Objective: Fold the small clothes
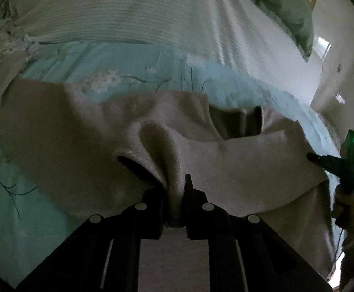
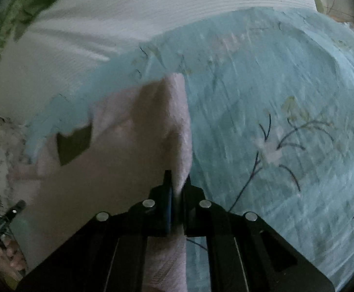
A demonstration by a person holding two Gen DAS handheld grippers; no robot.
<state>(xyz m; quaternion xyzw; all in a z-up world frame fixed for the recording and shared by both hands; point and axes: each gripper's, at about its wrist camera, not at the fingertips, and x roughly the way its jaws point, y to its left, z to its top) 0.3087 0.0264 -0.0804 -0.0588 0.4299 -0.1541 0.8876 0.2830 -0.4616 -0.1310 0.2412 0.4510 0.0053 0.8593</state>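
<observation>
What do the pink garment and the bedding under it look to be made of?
Pink garment: seemingly soft fleece or brushed knit, matte, with fuzzy nap along its edges. Blue sheet: thin woven fabric, probably cotton, matte, with printed flowers. White cover: ribbed or corded weave, fine parallel ridges.

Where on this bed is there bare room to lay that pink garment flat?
Bare blue sheet lies right of the garment, up to the white blanket. The left side is crowded: garment, left gripper, right gripper, green pillow.
</observation>
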